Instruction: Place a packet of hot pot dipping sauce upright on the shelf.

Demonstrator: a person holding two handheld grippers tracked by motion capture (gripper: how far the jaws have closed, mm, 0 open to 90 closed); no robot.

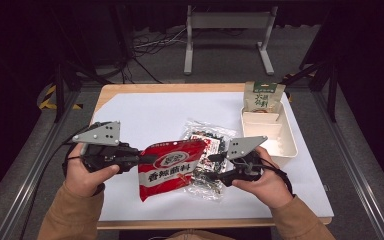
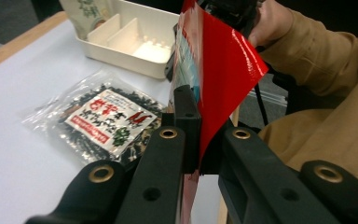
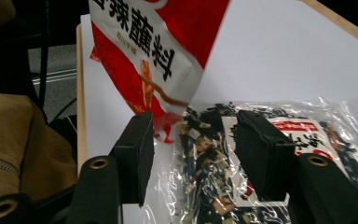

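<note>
Counter (image 1: 145, 115) brightly lit from overhead; surroundings dark. Glare on red packet (image 2: 228, 65). Near claw parts soft, slightly blurred.

The high view looks forward and down over the white-covered table (image 1: 145, 115). Both gripper views ride low and close; each shares the glossy red plastic sachet (image 2: 223, 70) and, perhaps partly blurred, the clear crinkled packet (image 3: 205, 186).
</note>
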